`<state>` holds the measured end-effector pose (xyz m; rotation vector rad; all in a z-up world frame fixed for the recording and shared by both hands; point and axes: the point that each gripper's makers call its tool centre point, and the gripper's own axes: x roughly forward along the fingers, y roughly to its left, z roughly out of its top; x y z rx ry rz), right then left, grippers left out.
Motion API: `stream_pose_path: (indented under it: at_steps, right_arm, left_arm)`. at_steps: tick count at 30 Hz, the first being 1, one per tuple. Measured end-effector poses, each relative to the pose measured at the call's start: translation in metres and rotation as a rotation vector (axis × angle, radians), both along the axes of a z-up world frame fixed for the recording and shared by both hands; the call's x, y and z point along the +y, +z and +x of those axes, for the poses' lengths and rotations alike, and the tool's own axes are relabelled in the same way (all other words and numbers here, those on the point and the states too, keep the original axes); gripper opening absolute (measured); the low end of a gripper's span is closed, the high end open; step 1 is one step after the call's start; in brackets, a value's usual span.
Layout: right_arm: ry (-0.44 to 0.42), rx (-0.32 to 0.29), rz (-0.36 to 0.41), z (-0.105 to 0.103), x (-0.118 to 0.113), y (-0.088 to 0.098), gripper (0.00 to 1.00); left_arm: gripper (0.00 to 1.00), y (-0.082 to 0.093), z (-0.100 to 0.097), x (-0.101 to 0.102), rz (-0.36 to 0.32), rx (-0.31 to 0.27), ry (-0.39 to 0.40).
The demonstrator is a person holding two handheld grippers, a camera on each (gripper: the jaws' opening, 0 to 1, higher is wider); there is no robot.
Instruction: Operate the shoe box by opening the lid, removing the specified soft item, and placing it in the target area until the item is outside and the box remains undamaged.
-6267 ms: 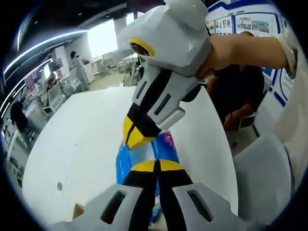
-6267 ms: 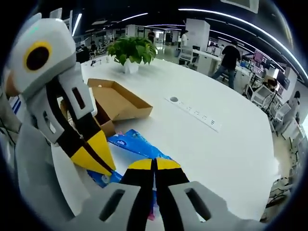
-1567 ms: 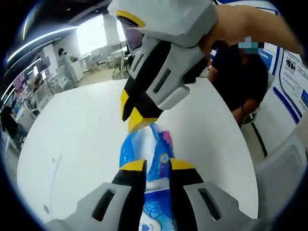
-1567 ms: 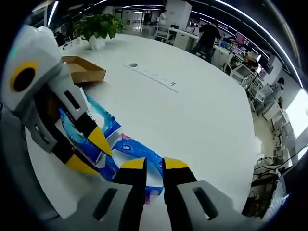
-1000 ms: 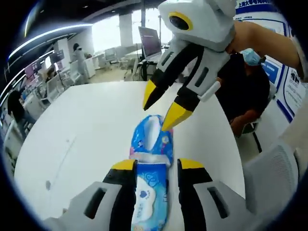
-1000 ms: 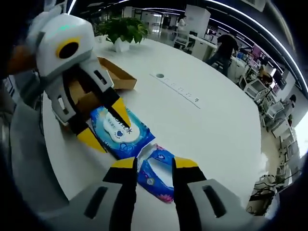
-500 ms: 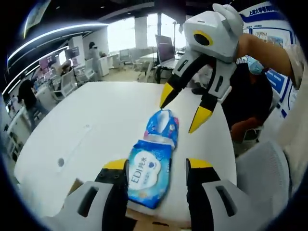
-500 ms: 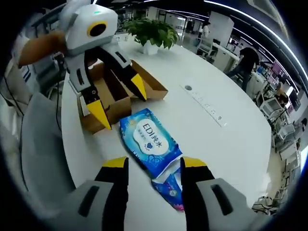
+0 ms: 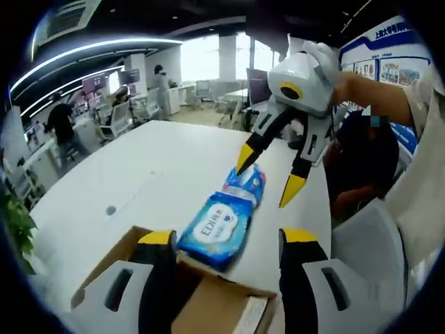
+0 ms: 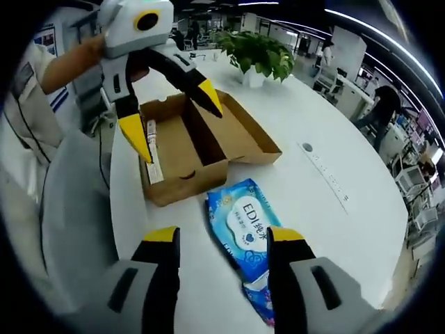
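The blue wipes pack point(image 10: 248, 224) lies flat on the white table point(image 10: 334, 229), outside the shoe box point(image 10: 184, 149). In the right gripper view it sits just ahead of the right gripper point(image 10: 221, 240), in line with the gap between the two jaws. Those jaws are spread wide and hold nothing. A second, smaller blue pack point(image 10: 259, 303) touches the near end of the wipes pack, right beside one jaw, and part of it is cut off by that jaw.

The box stands open past the wipes pack, its lid point(image 10: 243, 136) folded back flat. The box edge and the pack are close but do not touch. Something thin and pale lies along one inside wall; it is too small to make out.

The left gripper point(image 10: 170, 118) hangs over the open box, jaws wide apart and empty.

In the left gripper view the box edge point(image 9: 208, 275) lies between that gripper's jaws, and the wipes pack point(image 9: 215, 229) sits just beyond it. There is wide bare table on the far side of both packs. A green plant point(image 10: 257, 49) stands well past the box.
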<state>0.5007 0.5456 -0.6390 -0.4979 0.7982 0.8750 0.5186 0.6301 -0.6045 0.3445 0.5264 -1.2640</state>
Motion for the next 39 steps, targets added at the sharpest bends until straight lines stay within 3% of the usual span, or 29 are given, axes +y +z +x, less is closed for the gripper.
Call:
stream_pose_path:
  at_steps: [6,14,18,25,30,39]
  right_arm:
    - [0.060,0.003,0.019,0.000,0.023,0.002,0.50]
    - [0.132,0.005,0.061,0.004,0.055,0.002,0.55]
    - [0.168,0.011,0.071,0.004,0.071,0.000,0.56]
    - [0.222,0.026,0.073,0.004,0.090,-0.006,0.58]
    - [0.255,0.041,0.067,0.005,0.099,-0.012,0.58]
    - [0.317,0.068,0.048,0.006,0.120,-0.030,0.57]
  left_arm:
    - [0.66,0.001,-0.009,0.031,-0.010,-0.002,0.055]
    - [0.77,0.021,-0.010,0.064,-0.063,-0.032,0.156]
    - [0.77,0.031,-0.011,0.079,-0.093,-0.045,0.193]
    - [0.86,0.030,-0.016,0.105,-0.099,-0.038,0.244]
    - [0.89,0.033,-0.018,0.120,-0.134,-0.062,0.277]
    - [0.98,0.031,-0.031,0.145,-0.124,-0.087,0.307]
